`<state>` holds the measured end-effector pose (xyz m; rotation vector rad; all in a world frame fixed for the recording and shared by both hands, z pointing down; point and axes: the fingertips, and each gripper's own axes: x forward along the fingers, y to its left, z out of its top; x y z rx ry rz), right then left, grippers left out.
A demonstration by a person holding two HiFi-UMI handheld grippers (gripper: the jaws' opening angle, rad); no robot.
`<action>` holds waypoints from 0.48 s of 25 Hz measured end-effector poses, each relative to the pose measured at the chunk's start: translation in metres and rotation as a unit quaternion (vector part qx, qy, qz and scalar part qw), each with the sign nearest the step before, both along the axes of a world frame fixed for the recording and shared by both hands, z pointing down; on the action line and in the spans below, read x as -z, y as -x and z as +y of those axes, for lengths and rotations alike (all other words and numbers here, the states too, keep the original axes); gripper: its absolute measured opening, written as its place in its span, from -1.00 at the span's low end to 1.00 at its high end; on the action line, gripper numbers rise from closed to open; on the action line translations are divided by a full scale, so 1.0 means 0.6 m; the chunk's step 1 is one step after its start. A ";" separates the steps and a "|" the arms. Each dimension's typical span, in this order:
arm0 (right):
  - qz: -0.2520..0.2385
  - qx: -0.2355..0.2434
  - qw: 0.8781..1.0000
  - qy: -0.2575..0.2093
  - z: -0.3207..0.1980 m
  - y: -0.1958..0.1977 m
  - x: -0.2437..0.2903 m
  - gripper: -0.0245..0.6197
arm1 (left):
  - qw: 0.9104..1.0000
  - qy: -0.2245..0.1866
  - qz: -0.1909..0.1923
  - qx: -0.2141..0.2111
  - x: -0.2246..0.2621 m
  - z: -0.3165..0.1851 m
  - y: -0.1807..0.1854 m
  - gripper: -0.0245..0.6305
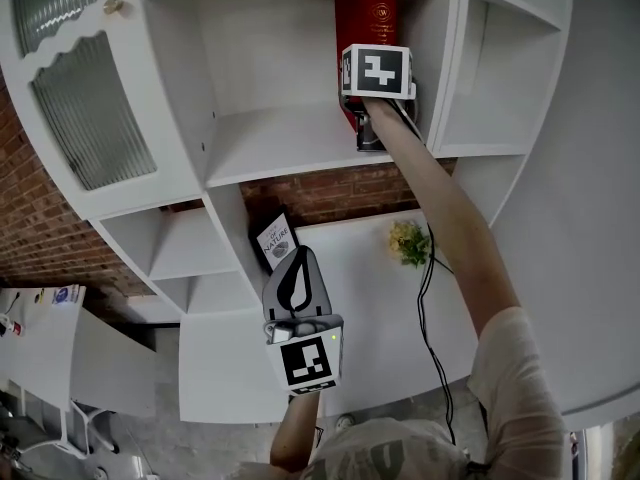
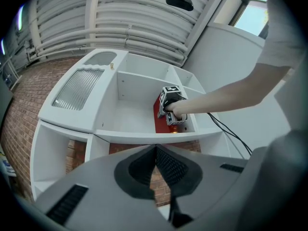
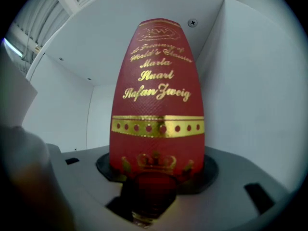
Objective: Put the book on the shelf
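Observation:
A red book with gold lettering stands upright on the white shelf board, at the right end of the compartment beside its side wall. My right gripper is shut on the book's lower spine. In the right gripper view the spine fills the space between the jaws of that gripper. My left gripper hangs lower down in front of the shelves, shut, with nothing in it. The left gripper view looks over its closed jaws up at the book and the right gripper.
A small book with a white cover leans in a lower compartment. Yellow flowers and a black cable lie on the white surface below. A ribbed-glass cabinet door is at the left, brick wall behind.

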<state>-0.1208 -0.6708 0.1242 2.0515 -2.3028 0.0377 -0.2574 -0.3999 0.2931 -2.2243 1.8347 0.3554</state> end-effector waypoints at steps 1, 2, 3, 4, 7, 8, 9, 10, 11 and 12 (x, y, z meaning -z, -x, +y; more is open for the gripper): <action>-0.002 -0.001 1.000 0.001 -0.007 -0.001 0.000 -0.16 | 1.000 0.002 -0.002 0.001 -0.001 -0.002 0.001 -0.89; -0.005 -0.001 1.000 0.002 -0.014 -0.002 0.000 -0.16 | 1.000 0.004 -0.004 0.003 -0.002 -0.004 0.001 -0.89; -0.007 -0.001 1.000 0.002 -0.021 -0.003 0.001 -0.16 | 1.000 0.007 -0.006 0.004 -0.004 -0.006 0.002 -0.89; -0.010 -0.001 1.000 0.001 -0.027 -0.005 0.001 -0.16 | 1.000 0.011 -0.010 0.006 -0.008 -0.009 0.003 -0.89; -0.014 -0.001 1.000 -0.001 -0.038 -0.008 0.000 -0.16 | 1.000 0.019 -0.014 0.008 -0.016 -0.014 0.003 -0.89; -0.014 -0.002 1.000 -0.001 -0.038 -0.008 0.000 -0.16 | 1.000 0.019 -0.011 0.008 -0.015 -0.015 0.002 -0.89; -0.015 -0.001 1.000 -0.001 -0.039 -0.007 -0.001 -0.16 | 1.000 0.018 -0.009 0.007 -0.014 -0.016 0.001 -0.89; -0.015 0.000 1.000 -0.002 -0.039 -0.006 -0.001 -0.16 | 1.000 0.020 -0.012 0.007 -0.015 -0.017 0.000 -0.89; -0.016 0.004 1.000 -0.004 -0.039 -0.004 0.001 -0.16 | 1.000 0.022 -0.016 0.007 -0.016 -0.018 -0.001 -0.89; -0.017 0.009 1.000 -0.008 -0.039 -0.003 0.003 -0.16 | 1.000 0.020 -0.016 0.007 -0.015 -0.018 -0.003 -0.89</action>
